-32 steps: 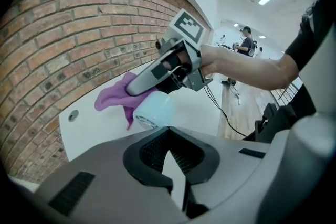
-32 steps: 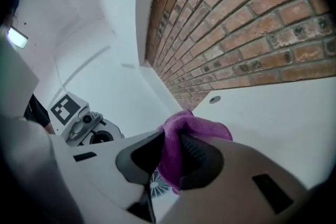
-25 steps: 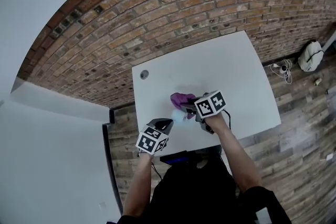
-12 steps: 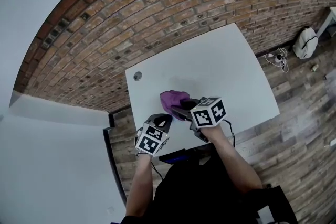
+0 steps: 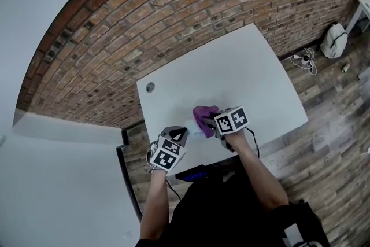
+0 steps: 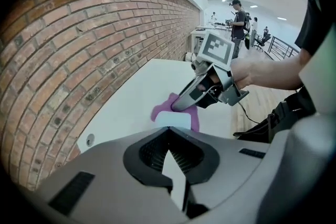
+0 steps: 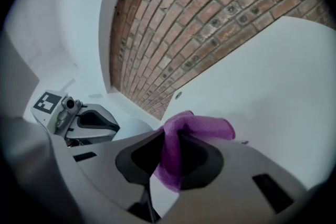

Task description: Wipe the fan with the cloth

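The right claw (image 7: 170,157) is clenched on the purple cloth (image 7: 197,126); the fabric is pinched at a fold between the jaws, with one lobe bulging out ahead of the tips and a tail hanging back beneath them, which to my eye gives a padded front to rub with rather than bare plastic. In the head view that claw sits low in the middle of the frame, nosing toward the left, and the cloth at its tip rests down on the near part of the white worktop (image 5: 243,78). The left claw (image 6: 173,162) is closed tight at the lower centre of its own view, and I see nothing caught between its jaws; it hangs just to the left of the cloth, tilted steeply down. Just past its tips, under the edge of the cloth, lies what I take to be the fan (image 6: 173,120), a small pale bluish thing; it is too small and too covered to be sure, and I cannot tell whether the left claw touches it. If so, the left claw looks placed to steady it while the right one rubs the cloth over it; the wiping seems under way rather than finished. Farther out, a round cable hole (image 5: 150,87) sits near the worktop's upper-left corner; the brick wall (image 5: 173,14) curves across the top of the frame.
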Demonstrator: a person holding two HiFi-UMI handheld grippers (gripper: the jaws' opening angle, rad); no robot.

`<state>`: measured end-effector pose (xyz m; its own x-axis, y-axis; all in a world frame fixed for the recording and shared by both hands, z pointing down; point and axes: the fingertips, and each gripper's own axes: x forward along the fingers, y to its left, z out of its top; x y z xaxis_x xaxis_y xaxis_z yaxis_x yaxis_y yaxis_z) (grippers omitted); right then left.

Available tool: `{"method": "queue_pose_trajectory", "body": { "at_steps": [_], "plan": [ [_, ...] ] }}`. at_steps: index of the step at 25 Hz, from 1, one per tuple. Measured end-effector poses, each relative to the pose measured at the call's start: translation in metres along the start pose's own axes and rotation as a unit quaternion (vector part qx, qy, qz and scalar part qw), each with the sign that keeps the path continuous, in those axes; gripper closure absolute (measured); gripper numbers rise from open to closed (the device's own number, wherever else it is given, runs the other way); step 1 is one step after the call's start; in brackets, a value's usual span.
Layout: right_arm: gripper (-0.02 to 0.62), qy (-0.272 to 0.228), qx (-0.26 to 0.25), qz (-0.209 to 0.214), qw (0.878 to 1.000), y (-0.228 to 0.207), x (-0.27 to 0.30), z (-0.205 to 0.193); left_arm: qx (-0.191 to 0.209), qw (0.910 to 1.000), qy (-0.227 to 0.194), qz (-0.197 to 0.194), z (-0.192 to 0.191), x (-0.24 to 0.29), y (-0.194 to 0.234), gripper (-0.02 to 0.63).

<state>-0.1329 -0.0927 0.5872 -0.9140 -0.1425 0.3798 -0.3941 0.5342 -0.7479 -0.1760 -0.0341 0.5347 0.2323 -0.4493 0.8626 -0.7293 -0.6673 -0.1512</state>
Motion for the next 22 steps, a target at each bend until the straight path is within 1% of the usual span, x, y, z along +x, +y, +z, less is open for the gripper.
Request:
{"method": "queue_pose_trajectory", "body": {
  "at_steps": [1, 2, 3, 5, 6, 7, 8, 9, 10, 12, 14, 16, 19, 20, 22],
  "plan": [
    [0.529, -0.004, 0.006, -0.006, 1.000, -0.004, -0.005, 0.000, 0.001, 1.0000, 0.000, 0.000, 0.000, 0.000, 0.000, 0.604],
    [0.529, -0.019, 0.008, -0.001, 1.000, 0.002, -0.011, 0.008, 0.001, 1.0000, 0.000, 0.000, 0.001, 0.000, 0.000, 0.604],
    [0.530, -0.039, 0.003, 0.015, 0.999, 0.016, -0.018, 0.019, 0.002, 1.0000, 0.000, 0.001, 0.001, 0.001, 0.000, 0.604],
    [0.529, -0.065, -0.026, 0.064, 0.995, 0.060, -0.025, 0.040, 0.004, 1.0000, 0.001, 0.002, 0.001, 0.000, 0.001, 0.604],
    [0.529, -0.064, -0.046, 0.086, 0.993, 0.080, -0.023, 0.044, 0.005, 1.0000, 0.002, 0.003, 0.001, 0.000, 0.001, 0.604],
    [0.529, -0.055, -0.067, 0.095, 0.992, 0.094, -0.018, 0.042, 0.005, 1.0000, 0.004, 0.004, 0.001, 0.000, 0.001, 0.604],
    [0.529, -0.042, -0.086, 0.089, 0.991, 0.098, -0.011, 0.037, 0.005, 1.0000, 0.005, 0.004, 0.001, 0.000, 0.001, 0.604],
    [0.529, -0.034, -0.096, 0.076, 0.992, 0.094, -0.004, 0.030, 0.005, 1.0000, 0.006, 0.005, 0.001, 0.000, 0.000, 0.604],
    [0.529, -0.038, -0.090, 0.068, 0.993, 0.085, 0.001, 0.025, 0.006, 0.9999, 0.008, 0.006, 0.001, 0.000, 0.000, 0.604],
    [0.529, -0.073, -0.031, 0.080, 0.994, 0.065, 0.001, 0.023, 0.010, 0.9999, 0.010, 0.008, 0.001, 0.000, 0.001, 0.604],
    [0.529, -0.099, 0.026, 0.090, 0.991, 0.042, 0.000, 0.022, 0.013, 0.9998, 0.013, 0.009, 0.001, 0.001, 0.001, 0.604],
    [0.529, -0.090, 0.054, 0.083, 0.991, 0.021, 0.004, 0.009, 0.014, 0.9998, 0.014, 0.009, 0.001, 0.000, 0.001, 0.604],
    [0.529, -0.042, 0.056, 0.064, 0.996, 0.002, 0.014, -0.020, 0.011, 0.9998, 0.013, 0.009, 0.000, -0.001, 0.001, 0.604],
    [0.529, -0.034, 0.054, 0.051, 0.997, -0.004, 0.014, -0.024, 0.011, 0.9998, 0.012, 0.009, 0.000, -0.001, 0.002, 0.604],
    [0.529, -0.045, 0.051, 0.029, 0.997, -0.010, 0.006, -0.013, 0.011, 0.9998, 0.013, 0.010, 0.001, -0.001, 0.001, 0.604]
  ]
}}
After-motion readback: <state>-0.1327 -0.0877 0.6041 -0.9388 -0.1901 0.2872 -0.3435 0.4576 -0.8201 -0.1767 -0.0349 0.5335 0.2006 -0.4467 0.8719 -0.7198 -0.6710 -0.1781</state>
